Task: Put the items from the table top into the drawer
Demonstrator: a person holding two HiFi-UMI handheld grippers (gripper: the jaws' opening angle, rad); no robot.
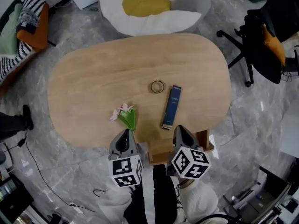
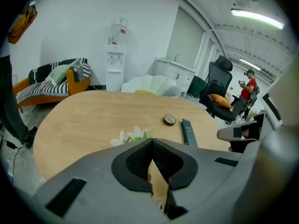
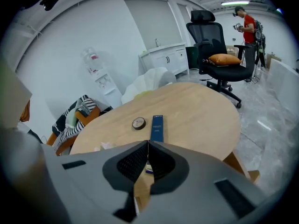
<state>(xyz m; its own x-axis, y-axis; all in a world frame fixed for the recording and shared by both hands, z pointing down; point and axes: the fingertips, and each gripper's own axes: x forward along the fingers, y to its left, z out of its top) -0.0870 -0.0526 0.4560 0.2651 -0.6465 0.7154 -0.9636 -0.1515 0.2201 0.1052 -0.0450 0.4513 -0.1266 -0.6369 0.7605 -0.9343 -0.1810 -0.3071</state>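
- Pale wood makes up the oval surface (image 1: 93,73). The three task things lie on its near half: a small tape ring (image 1: 157,86), a dark blue box (image 1: 171,107) just beside it, and a flower sprig (image 1: 126,115) further left.
- Left tool (image 1: 125,133) and right tool (image 1: 180,130) hang at the near edge, each with its jaws closed together on nothing.
- The drawer (image 1: 161,154) seems to be the wooden part under the near edge, between the tools. I cannot tell whether it is pulled out far enough.
- Risk: the box's near end lies close to the edge, so a bump from a closed tool could knock it to the floor.
- Risk: the sprig looks light and limp, so a clumsy pinch may crush its petals or flick it away.
- Around: a white-and-yellow cushion (image 1: 149,6) lies beyond the surface, a black office chair (image 1: 259,45) stands to the right, and a sofa (image 1: 23,27) with striped cloth is at left. None of them blocks the reach, but the person's legs (image 1: 159,195) crowd the drawer front.
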